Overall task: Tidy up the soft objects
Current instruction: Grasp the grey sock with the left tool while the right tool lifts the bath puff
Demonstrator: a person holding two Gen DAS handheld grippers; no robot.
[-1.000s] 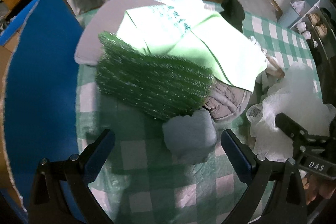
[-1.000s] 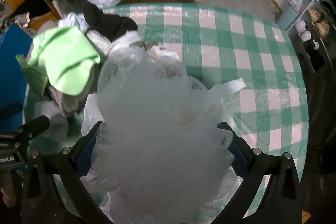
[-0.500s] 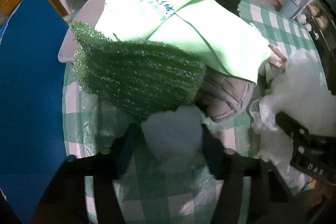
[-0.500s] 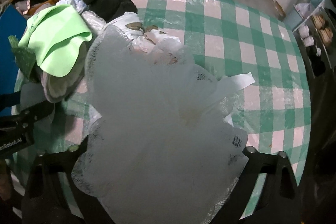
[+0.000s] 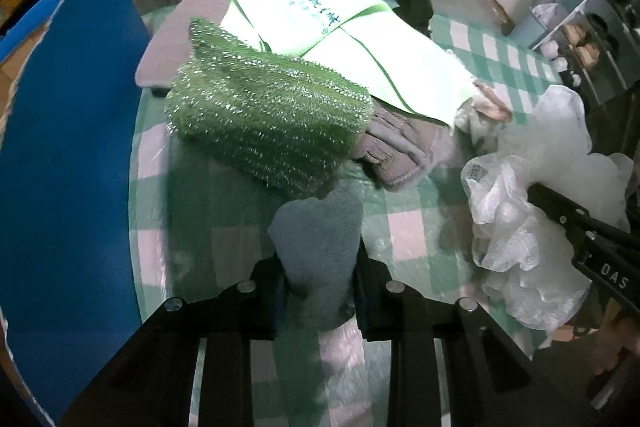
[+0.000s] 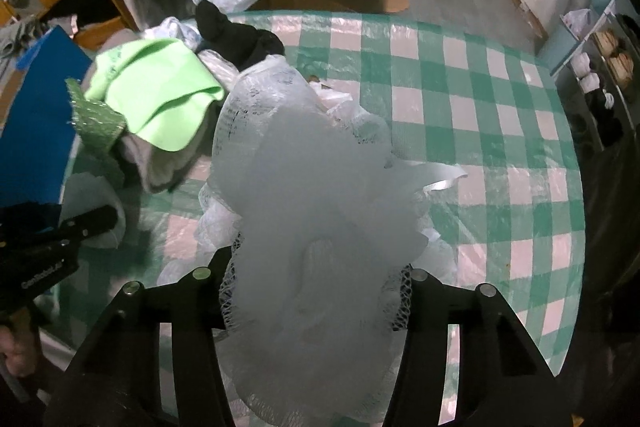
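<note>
The left hand-held gripper has just been closing, and its jaws now pinch a small grey-blue plush cloth above the checked counter. The right hand-held gripper, its jaws also just closing, squeezes a white mesh bath pouf. Beyond the plush cloth lie a glittery green scrub cloth, a light green cloth and a grey knitted piece, piled together.
</note>
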